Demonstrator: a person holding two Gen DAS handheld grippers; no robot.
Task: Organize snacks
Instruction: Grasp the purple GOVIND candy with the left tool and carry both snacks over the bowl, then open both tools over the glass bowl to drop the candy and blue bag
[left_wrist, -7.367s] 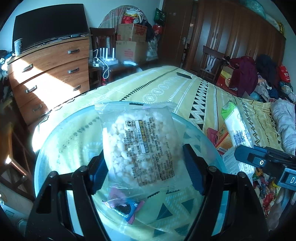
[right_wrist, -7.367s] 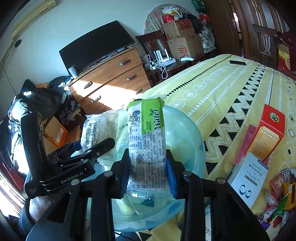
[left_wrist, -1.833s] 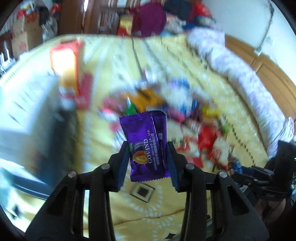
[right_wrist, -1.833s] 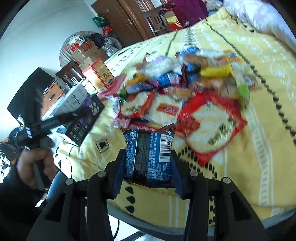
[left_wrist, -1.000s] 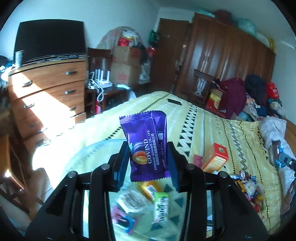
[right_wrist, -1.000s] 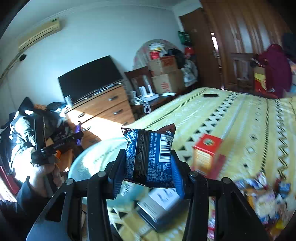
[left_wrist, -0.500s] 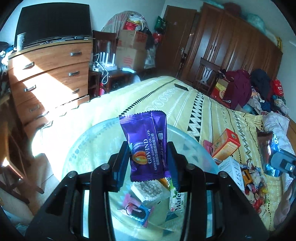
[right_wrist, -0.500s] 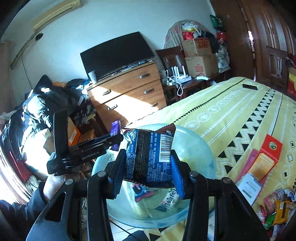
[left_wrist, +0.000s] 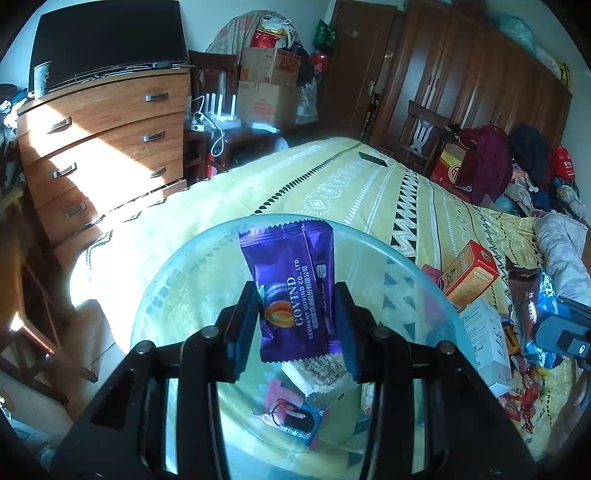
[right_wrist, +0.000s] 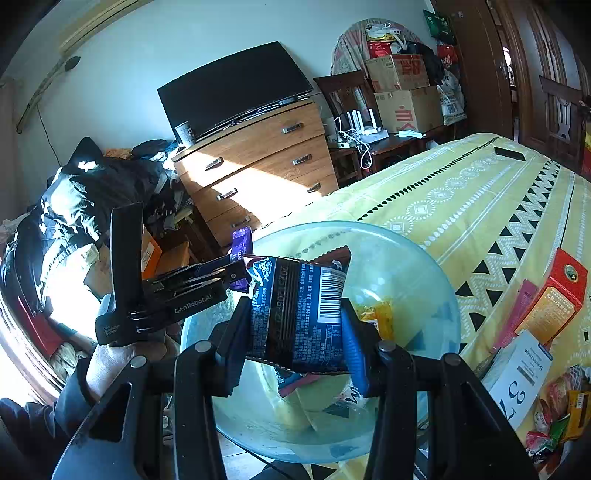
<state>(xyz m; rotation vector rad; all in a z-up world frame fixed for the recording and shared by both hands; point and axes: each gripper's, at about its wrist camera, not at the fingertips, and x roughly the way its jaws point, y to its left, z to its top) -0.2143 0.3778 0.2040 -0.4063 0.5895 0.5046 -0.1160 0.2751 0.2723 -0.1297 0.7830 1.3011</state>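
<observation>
Left wrist view shows the left tool (left_wrist: 295, 325) clamped on a purple wafer packet (left_wrist: 293, 291) at frame centre, above the clear bowl (left_wrist: 417, 273) on the bed (left_wrist: 369, 184). The right tool (right_wrist: 295, 332) grips a dark blue packet (right_wrist: 295, 314) over the same bowl. Both snacks look ready for dropping; next, each tool should open.

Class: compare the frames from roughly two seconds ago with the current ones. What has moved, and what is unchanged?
Both grippers swung from the snack pile on the bed to above the clear bowl. The left gripper still clamps the purple packet; the right gripper still clamps the dark blue packet. Neither is released yet.
</observation>
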